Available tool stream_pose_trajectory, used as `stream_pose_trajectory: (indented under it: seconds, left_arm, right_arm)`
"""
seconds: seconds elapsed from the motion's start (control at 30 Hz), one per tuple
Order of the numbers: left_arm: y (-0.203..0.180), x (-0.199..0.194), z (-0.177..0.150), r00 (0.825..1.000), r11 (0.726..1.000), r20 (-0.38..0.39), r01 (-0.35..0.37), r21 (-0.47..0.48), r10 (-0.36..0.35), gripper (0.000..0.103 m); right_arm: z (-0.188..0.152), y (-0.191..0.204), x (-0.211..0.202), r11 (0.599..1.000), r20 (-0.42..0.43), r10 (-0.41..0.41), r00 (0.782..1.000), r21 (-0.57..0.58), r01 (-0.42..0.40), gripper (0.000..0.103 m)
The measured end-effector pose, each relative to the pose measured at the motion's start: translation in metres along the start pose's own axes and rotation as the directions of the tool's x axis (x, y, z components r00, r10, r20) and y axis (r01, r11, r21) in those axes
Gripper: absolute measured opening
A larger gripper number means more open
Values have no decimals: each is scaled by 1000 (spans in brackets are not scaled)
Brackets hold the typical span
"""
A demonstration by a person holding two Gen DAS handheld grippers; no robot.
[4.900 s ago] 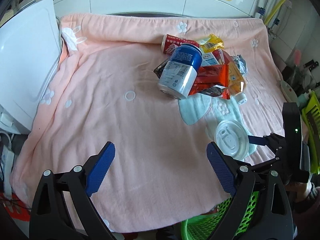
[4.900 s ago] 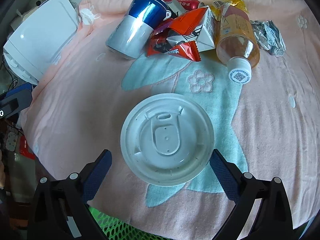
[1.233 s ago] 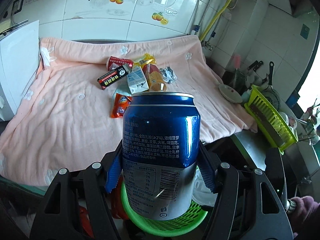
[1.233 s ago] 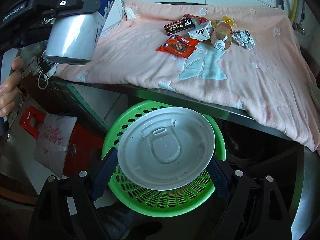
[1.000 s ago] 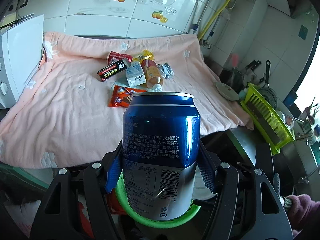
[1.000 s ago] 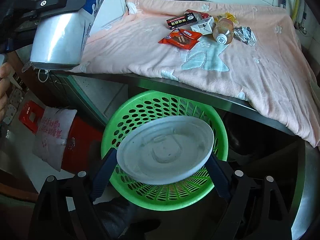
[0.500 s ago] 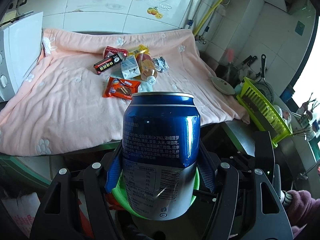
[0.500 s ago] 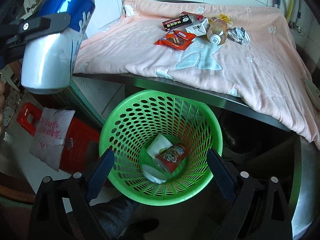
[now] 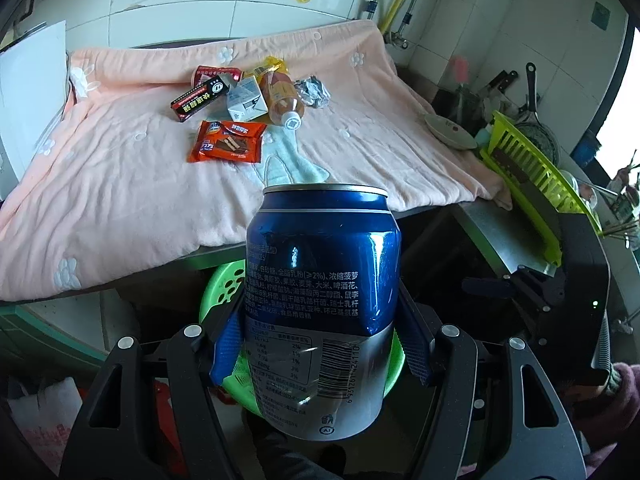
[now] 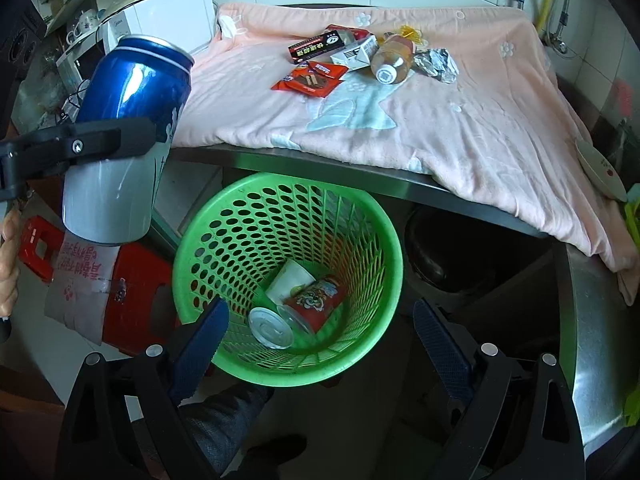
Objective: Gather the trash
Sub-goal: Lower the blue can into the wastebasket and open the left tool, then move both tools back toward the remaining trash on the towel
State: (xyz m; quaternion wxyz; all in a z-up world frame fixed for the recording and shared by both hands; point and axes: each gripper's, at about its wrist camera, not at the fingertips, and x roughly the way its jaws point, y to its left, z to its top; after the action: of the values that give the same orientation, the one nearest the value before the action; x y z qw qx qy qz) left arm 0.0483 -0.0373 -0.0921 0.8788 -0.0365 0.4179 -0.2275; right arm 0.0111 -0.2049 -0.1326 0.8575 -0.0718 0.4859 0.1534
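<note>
The left gripper [image 9: 320,350] is clamped on an upright blue-and-silver can [image 9: 322,308], its blue pads pressed against both sides of the can's lower half; in the right wrist view this can [image 10: 128,140] hangs tilted at the far left, beside and above the green basket [image 10: 384,240] rather than over its mouth. The can's back carries small white Chinese ingredient text, a nutrition table, a barcode and a recycling mark near the base; no brand name is readable. The basket stands on the floor below the table edge, and at its bottom lie a round white lid [image 10: 271,327], a red printed paper cup [image 10: 316,302] on its side and a white cup [image 10: 290,280] touching it. The right gripper [image 10: 320,344] hovers over the basket with its fingers spread wide and nothing between them. On the pink blanket [image 9: 120,184] covering the table, the remaining trash sits in a loose cluster: a black-and-red box with yellow Chinese characters [image 9: 200,100], a red can [image 9: 210,72] behind it, an orange wafer wrapper [image 9: 228,142] lying nearer the edge, a white carton [image 9: 246,100], a plastic bottle of amber drink [image 9: 282,98] with a QR code on its white cap, a yellow wrapper [image 9: 272,66], and crumpled foil [image 9: 314,92] at the right end.
</note>
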Motion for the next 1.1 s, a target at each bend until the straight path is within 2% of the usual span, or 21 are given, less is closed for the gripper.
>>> stream_pose_trajectory:
  seconds: [0.2,0.37,0.5,0.67,0.87,0.97,1.1]
  left_arm:
    - [1,16,-4,998,999,-52,-33,-9,33,66]
    - [3,30,-9,995,999,-93,-35,-30,32,67]
    - [4,36,-12,994,999,-106,-33,-34,29,73]
    - [9,37,-12,993,998,-113,-31,-54,24,74]
    - [15,26,-5,995,996,-83,-62,-61,57,78]
    - [22,15,3,995,994,-49,-85,-71,82,82]
    - [36,7,14,994,989,-20,-109,-97,108,83]
  right_arm:
    - [-2,-1,-4,1000,4,-27,1000,6,27,90]
    - [-3,-5,-5,999,5,-33,999,24,33,90]
    - [-4,-8,-5,999,2,-37,999,35,37,90]
    - [-2,-11,-6,998,6,-34,999,45,34,90]
    - [7,-11,-4,999,12,-22,1000,45,21,90]
    - [18,-12,-3,999,22,-12,1000,32,11,90]
    - [43,-9,2,1000,35,7,999,-5,-6,90]
